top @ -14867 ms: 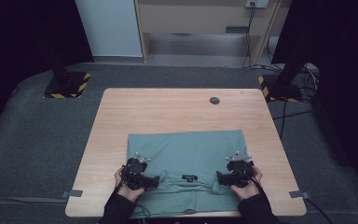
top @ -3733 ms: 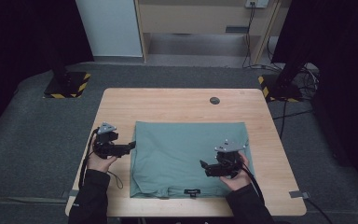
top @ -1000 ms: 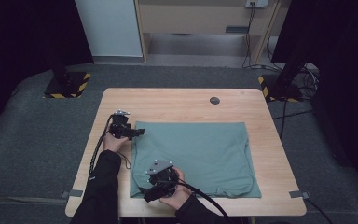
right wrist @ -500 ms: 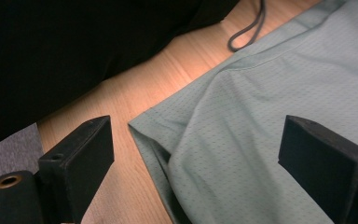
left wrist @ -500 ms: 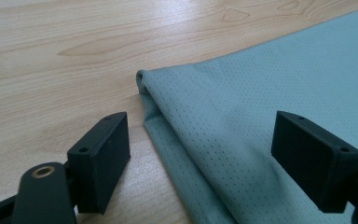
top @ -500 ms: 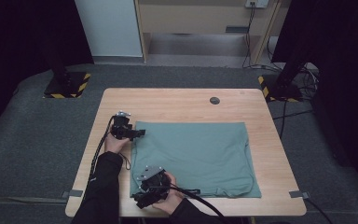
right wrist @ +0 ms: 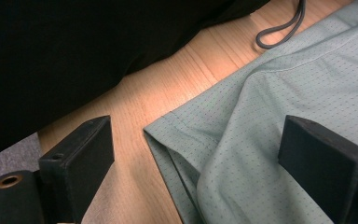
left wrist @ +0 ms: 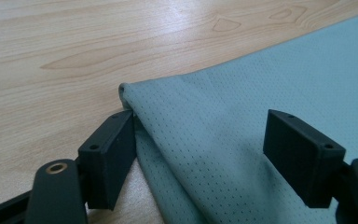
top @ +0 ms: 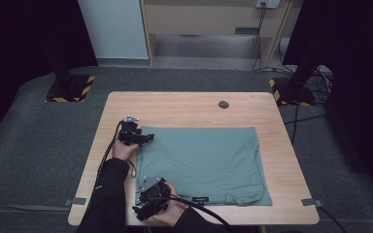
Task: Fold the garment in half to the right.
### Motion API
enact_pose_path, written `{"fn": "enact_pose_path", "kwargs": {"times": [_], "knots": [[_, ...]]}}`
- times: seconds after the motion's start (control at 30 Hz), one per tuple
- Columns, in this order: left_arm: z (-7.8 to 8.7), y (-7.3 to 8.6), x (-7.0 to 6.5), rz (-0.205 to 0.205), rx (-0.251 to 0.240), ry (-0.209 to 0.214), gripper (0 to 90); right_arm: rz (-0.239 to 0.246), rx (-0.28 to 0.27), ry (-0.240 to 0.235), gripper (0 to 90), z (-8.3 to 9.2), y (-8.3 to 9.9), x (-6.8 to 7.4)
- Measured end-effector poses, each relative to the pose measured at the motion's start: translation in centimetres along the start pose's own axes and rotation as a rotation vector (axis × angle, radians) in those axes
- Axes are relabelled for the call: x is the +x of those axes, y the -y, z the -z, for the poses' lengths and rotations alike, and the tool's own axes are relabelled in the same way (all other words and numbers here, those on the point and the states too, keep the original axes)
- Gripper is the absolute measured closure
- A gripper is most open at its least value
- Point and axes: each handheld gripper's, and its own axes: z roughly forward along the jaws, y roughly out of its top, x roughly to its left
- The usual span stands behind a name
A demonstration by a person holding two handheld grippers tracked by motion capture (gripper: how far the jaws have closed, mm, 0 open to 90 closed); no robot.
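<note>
The teal shirt (top: 201, 162) lies flat on the middle of the worktop (top: 184, 109), already folded into a broad rectangle, its collar label toward the person's edge. The step in hand looks like taking hold of the two corners on the person's left for another fold. The left tongs (top: 143, 138) sit at the far left corner with jaws apart astride the cloth; they have just been closing, one pad touching the folded edge, nothing yet pinched. The right tongs (top: 143, 211) stand wide open around the near left corner, the hem between the jaws. Next both should close on all layers at once, then lift evenly. The cloth is a thin, pin-dotted mesh knit, soft and limp, with stitched hems; the worktop is pale, smooth wood grain.
</note>
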Motion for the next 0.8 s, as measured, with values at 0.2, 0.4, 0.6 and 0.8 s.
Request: {"fn": "enact_pose_path", "kwargs": {"times": [0.2,0.4,0.6,0.8], "knots": [[0.1,0.4,-0.4,-0.022,-0.019,-0.027,33.7,0.020,0.032,0.028,10.4,-0.8,0.3,0.1],[0.2,0.5,-0.6,-0.021,-0.020,-0.038,44.7,0.017,0.015,0.034,13.7,-1.0,0.7,0.0],[0.1,0.4,-1.1,-0.041,-0.008,-0.073,53.4,-0.007,-0.019,0.059,33.8,-0.6,0.9,-0.7],[0.0,0.4,-2.0,-0.063,0.002,-0.116,63.5,-0.046,-0.073,0.114,60.0,-0.4,1.4,-1.4]]}}
